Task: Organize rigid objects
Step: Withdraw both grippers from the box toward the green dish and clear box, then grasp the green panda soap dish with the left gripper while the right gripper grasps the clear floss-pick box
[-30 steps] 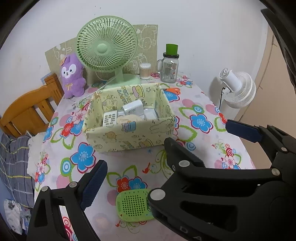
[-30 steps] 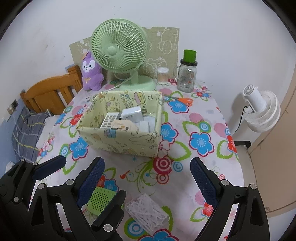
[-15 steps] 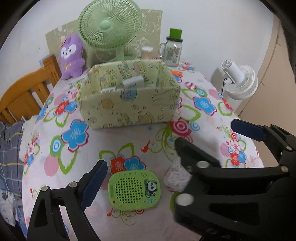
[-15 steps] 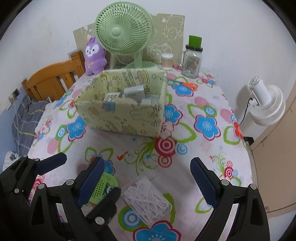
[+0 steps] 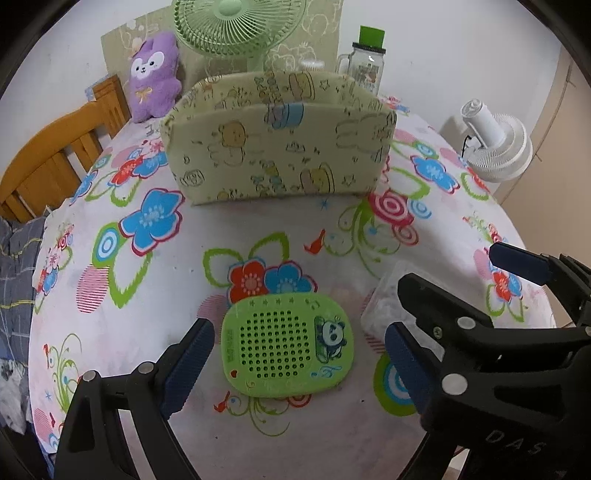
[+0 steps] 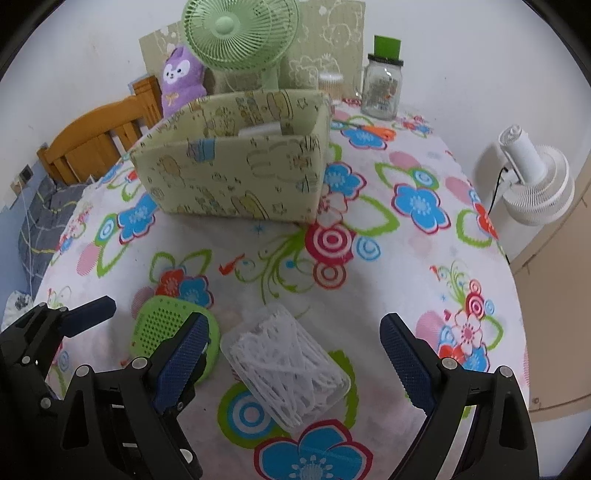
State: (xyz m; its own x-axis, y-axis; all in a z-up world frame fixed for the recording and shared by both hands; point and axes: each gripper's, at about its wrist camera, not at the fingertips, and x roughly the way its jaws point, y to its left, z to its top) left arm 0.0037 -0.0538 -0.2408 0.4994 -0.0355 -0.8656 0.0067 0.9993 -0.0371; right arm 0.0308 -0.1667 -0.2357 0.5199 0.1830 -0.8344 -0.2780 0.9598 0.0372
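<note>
The left gripper [image 5: 297, 363] has its jaws apart, one blue ribbed pad on either side of a green perforated plastic case [image 5: 287, 347], neither pad touching it. The case is a flat, rounded rectangle with a grid of small holes and a panda sticker at one end, lying flat on the tabletop [image 5: 207, 229].

The right gripper [image 6: 293, 363] also holds its jaws wide apart, straddling a clear plastic box of white pieces [image 6: 286, 363]; what the pieces are is too fine to tell. That box is a rounded oblong, lying at a slant just beside the green case, near the front edge of the tabletop. In the left wrist view it is mostly hidden behind the right gripper's black frame.

The tabletop is covered by a white cloth printed with bright flowers and rings. A bare stretch of cloth separates the two small items from a pale green fabric storage box [image 6: 236, 177], soft-walled, square, printed with cartoon animals, and open at the top; a white object shows above its rim.

Behind it stand one green desk fan [image 6: 240, 35], one purple plush toy [image 5: 155, 75], one glass jar with a green lid [image 6: 382, 81] and one small lidded container. Orange scissors [image 6: 376, 131] lie beside the jar. One white fan [image 6: 535, 184] stands off the tabletop's right edge, and a wooden headboard [image 5: 55, 147] off its left.
</note>
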